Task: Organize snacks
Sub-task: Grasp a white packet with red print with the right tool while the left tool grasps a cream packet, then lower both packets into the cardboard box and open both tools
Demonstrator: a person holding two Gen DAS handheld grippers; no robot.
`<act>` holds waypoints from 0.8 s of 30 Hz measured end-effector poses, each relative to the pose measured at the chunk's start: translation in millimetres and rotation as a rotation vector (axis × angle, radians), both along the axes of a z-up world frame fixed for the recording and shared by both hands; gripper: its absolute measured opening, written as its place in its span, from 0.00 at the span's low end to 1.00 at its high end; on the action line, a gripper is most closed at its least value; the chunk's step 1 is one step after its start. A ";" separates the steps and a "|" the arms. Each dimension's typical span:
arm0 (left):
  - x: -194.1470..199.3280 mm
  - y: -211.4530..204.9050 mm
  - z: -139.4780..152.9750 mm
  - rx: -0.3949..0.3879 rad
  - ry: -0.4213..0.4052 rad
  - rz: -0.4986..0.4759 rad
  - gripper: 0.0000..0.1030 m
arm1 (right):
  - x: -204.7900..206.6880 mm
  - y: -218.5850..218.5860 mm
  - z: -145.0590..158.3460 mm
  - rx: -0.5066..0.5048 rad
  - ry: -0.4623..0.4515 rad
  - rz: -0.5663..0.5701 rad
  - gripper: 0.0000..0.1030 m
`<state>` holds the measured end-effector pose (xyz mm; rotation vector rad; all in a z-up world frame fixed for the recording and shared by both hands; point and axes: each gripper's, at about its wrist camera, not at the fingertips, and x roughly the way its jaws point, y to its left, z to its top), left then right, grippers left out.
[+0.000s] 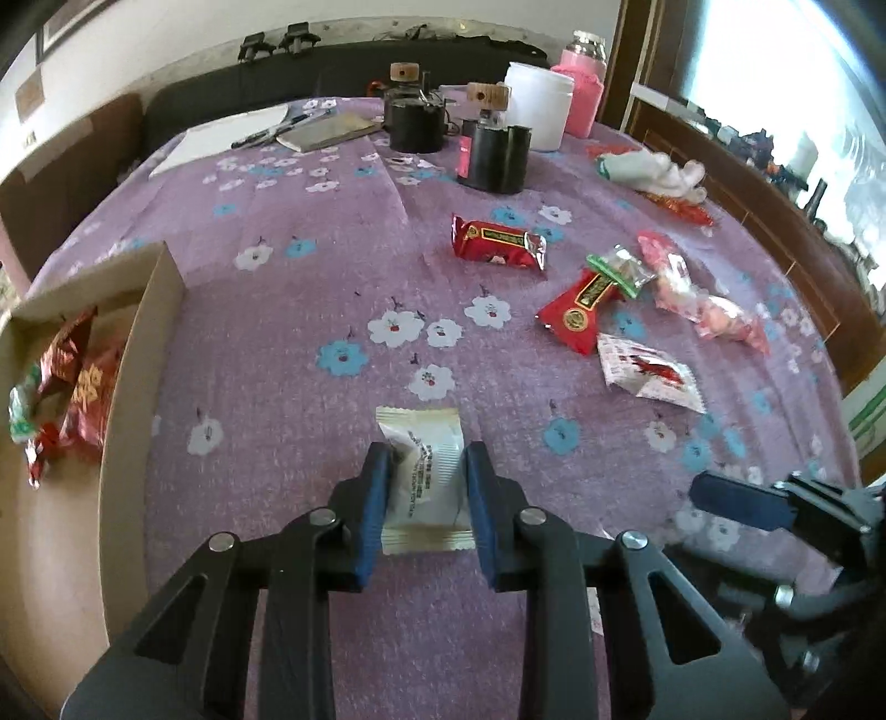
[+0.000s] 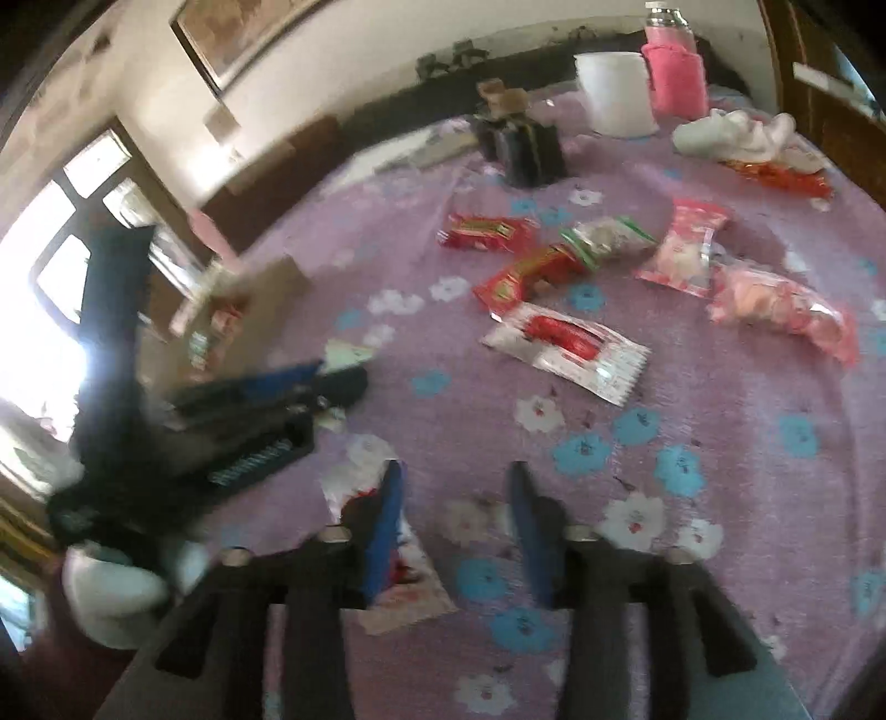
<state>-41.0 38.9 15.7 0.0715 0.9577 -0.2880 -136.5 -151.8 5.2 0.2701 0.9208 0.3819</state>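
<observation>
Lying on the floral cloth (image 1: 288, 310), a white snack packet (image 1: 423, 476) is clamped by the left gripper (image 1: 425, 459), while the right gripper (image 2: 454, 487) is held open, gripping nothing.

White wall (image 1: 166, 33), bright window (image 1: 775, 83), framed picture (image 2: 232, 33)

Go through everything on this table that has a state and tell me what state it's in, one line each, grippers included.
Left gripper: shut on the cream snack packet, sealed, held just above the cloth.
Right gripper: open, nothing between its fingers.
Cardboard box: open-topped, several red snack packets inside.
White-and-red sachet: sealed, flat on the tablecloth.
Red snack bar: sealed, lying loose.
White tub: upright; lid cannot tell.
Pink-sleeved jar: upright, capped.
</observation>
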 end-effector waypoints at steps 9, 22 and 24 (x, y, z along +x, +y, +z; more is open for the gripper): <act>-39.4 39.8 41.4 -0.133 -0.054 0.025 0.24 | -14.0 55.2 -3.3 -0.181 -0.067 0.155 0.59; -69.6 199.6 64.5 -0.106 -0.091 0.308 0.24 | -26.9 63.0 15.2 -0.292 -0.104 0.071 0.25; -65.3 219.9 59.4 -0.098 -0.075 0.350 0.24 | -25.1 71.1 26.0 -0.290 -0.124 0.074 0.25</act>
